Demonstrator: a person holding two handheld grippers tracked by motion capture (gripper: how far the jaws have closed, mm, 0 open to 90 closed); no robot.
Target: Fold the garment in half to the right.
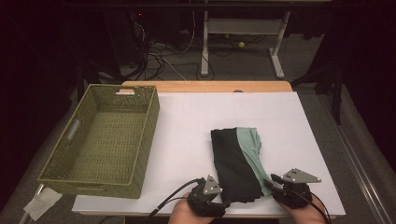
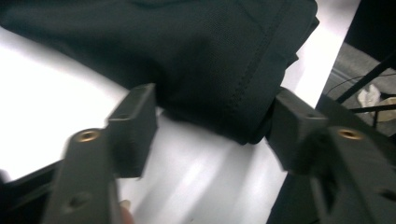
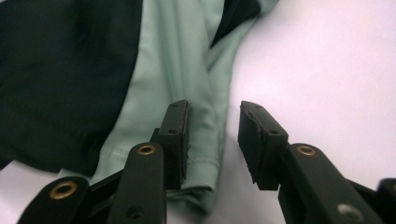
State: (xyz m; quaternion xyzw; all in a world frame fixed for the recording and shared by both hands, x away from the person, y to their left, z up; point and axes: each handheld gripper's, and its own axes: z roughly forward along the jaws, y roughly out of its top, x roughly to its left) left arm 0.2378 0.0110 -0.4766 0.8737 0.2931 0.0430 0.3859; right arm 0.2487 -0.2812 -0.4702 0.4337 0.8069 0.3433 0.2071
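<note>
Black and mint-green, the folded garment (image 1: 238, 163) lies on the white sheet (image 1: 187, 121) that covers your desk, toward the near edge and a little right of the middle, its long side running away from you. The black part faces the left side and the green band runs down the right side to the near right corner of the fold. Your left gripper (image 1: 211, 196) sits at the near edge of the desk, at the garment's near left corner; in the left gripper view (image 2: 212, 133) its jaws stand apart with the black corner of the cloth between them, one pad touching the fold's edge, the other pad clear of it over bare white sheet. Your right gripper (image 1: 275, 183) sits at the garment's near right corner, close to the near edge as well; in the right gripper view (image 3: 214, 140) its jaws are apart, one pad resting over the hemmed green edge and the other over bare sheet just beside the cloth, so nothing is pinched. A green woven basket (image 1: 140, 140) stands along the left edge of the desk, well apart from the garment, overhanging the sheet's left border.
</note>
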